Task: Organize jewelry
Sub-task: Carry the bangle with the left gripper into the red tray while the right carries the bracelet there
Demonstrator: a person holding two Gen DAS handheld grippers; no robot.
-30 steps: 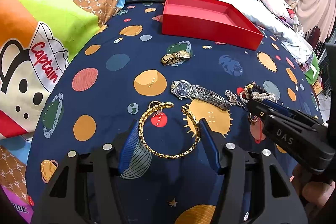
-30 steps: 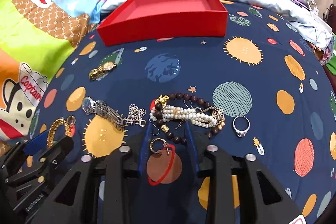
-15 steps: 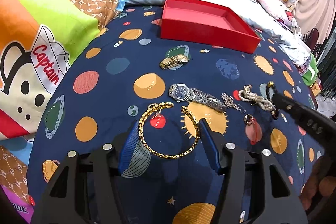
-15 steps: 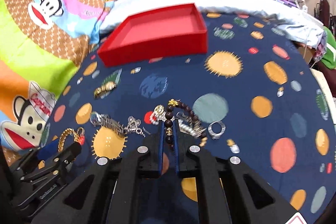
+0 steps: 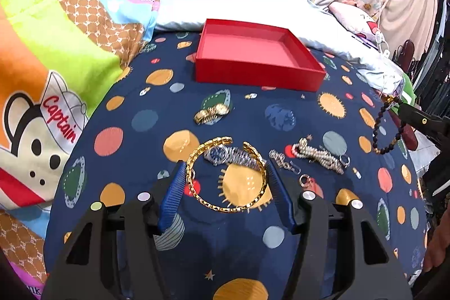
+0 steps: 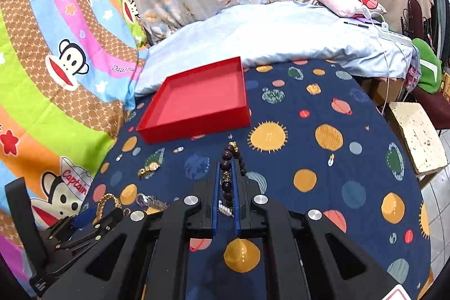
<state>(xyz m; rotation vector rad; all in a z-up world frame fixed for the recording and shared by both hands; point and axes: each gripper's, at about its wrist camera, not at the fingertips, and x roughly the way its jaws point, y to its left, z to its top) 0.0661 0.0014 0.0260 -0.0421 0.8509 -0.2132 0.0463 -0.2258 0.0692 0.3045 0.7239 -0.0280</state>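
Note:
My left gripper (image 5: 227, 170) is shut on a gold bangle (image 5: 225, 208), its blue pads pressing the bangle's two sides, a little above the navy planet-print cover. My right gripper (image 6: 226, 163) is shut on a dark bead bracelet (image 6: 231, 151), which in the left wrist view hangs as a loop (image 5: 378, 128) from the right gripper (image 5: 405, 108). A red open box (image 5: 253, 75) (image 6: 197, 125) sits at the far end of the cover. On the cover lie a silver watch (image 5: 225, 155), a gold watch (image 5: 211, 113), a pearl bracelet (image 5: 317, 156) and a ring (image 5: 344, 159).
A small silver chain piece (image 5: 281, 159) and a small hoop (image 5: 305, 179) lie near the pearls. A monkey-print quilt (image 6: 56, 61) rises on the left, and a pale blue blanket (image 6: 281, 33) lies behind the box. A white stool (image 6: 416, 131) stands off the bed's right edge.
The right gripper closed on the dark bead bracelet and lifted it up off the cover, away from the pearls. The left gripper rose a little with the gold bangle.

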